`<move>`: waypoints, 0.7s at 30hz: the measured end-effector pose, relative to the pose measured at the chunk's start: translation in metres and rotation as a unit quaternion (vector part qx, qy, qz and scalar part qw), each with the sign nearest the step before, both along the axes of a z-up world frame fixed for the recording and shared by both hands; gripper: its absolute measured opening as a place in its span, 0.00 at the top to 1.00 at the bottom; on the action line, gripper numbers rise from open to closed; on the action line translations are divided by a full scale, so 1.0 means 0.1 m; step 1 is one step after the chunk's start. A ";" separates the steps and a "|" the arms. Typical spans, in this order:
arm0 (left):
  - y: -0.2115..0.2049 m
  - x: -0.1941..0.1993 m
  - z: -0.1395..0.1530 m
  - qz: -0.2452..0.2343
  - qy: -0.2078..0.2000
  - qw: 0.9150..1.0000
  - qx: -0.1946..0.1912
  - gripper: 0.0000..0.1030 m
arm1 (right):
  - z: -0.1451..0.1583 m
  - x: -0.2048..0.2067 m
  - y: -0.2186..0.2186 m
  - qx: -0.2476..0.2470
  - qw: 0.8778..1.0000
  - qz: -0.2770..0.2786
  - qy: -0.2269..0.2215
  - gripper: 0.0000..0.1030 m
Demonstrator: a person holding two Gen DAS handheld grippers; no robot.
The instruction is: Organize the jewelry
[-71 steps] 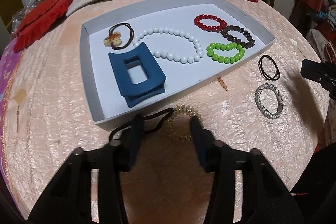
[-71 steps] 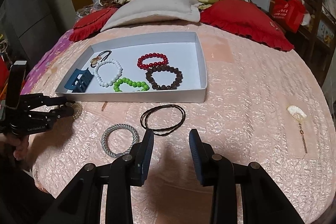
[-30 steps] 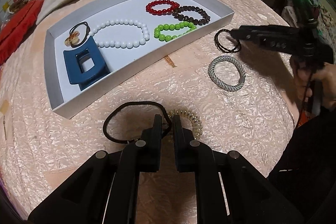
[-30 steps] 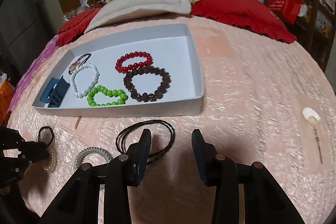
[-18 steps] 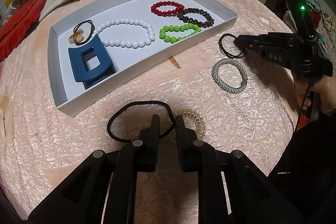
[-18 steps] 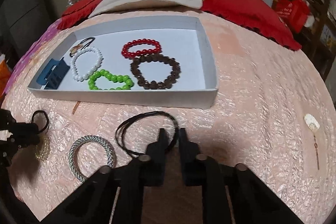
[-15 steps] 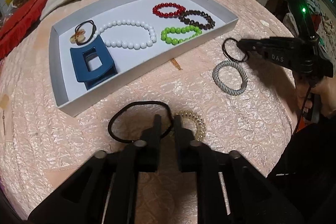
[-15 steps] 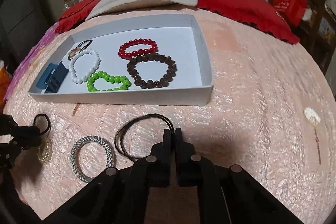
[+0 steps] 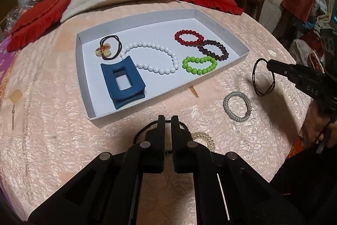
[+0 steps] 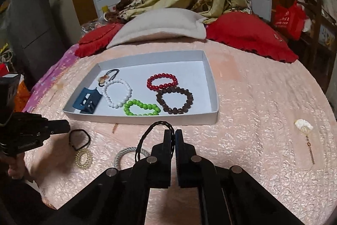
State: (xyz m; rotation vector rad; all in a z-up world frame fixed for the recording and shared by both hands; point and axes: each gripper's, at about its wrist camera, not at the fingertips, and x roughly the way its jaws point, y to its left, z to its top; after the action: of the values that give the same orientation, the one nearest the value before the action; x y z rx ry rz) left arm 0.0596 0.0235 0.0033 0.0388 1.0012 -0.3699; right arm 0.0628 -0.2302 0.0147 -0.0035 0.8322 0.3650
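Note:
A white tray on the pink bedspread holds a blue claw clip, a white bead bracelet, red, dark brown and green bracelets and a charm hair tie. My left gripper is shut on a plain black hair tie, lifted just in front of the tray. My right gripper is shut on a twisted black hair tie, held above the bedspread.
A silver mesh bracelet and a gold spiral hair tie lie on the bedspread in front of the tray. A small shell pendant lies far right. Red cushions and a beige pillow sit behind the tray.
Both grippers closed on their hair ties and lifted them off the bedspread. The left gripper has moved closer to the tray.

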 end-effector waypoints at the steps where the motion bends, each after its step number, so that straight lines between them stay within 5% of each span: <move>1: 0.00 0.00 0.00 -0.006 0.002 1.000 -0.001 0.96 | 0.00 0.00 0.00 -0.002 1.000 0.000 0.000 0.97; 4: -0.05 -0.03 -0.06 -0.041 0.014 0.999 0.017 0.92 | -0.03 0.00 0.02 -0.005 1.000 0.002 0.005 0.97; 7: -0.10 -0.07 -0.13 -0.055 0.014 0.998 0.038 0.57 | -0.07 0.00 0.04 -0.013 1.000 0.007 0.010 0.97; 12: -0.22 -0.10 -0.13 -0.073 0.006 0.997 0.035 0.55 | -0.08 -0.01 0.09 -0.015 1.000 0.017 0.012 0.97; 21: 0.06 0.12 -0.19 0.030 0.030 0.998 0.048 0.56 | -0.10 -0.05 0.09 -0.019 0.999 0.022 0.014 0.97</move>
State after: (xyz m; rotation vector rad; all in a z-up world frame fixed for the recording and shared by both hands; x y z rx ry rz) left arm 0.0713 0.0294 -0.0155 0.0839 1.0773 -0.2692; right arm 0.0580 -0.2212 0.0048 -0.0518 0.8685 0.3914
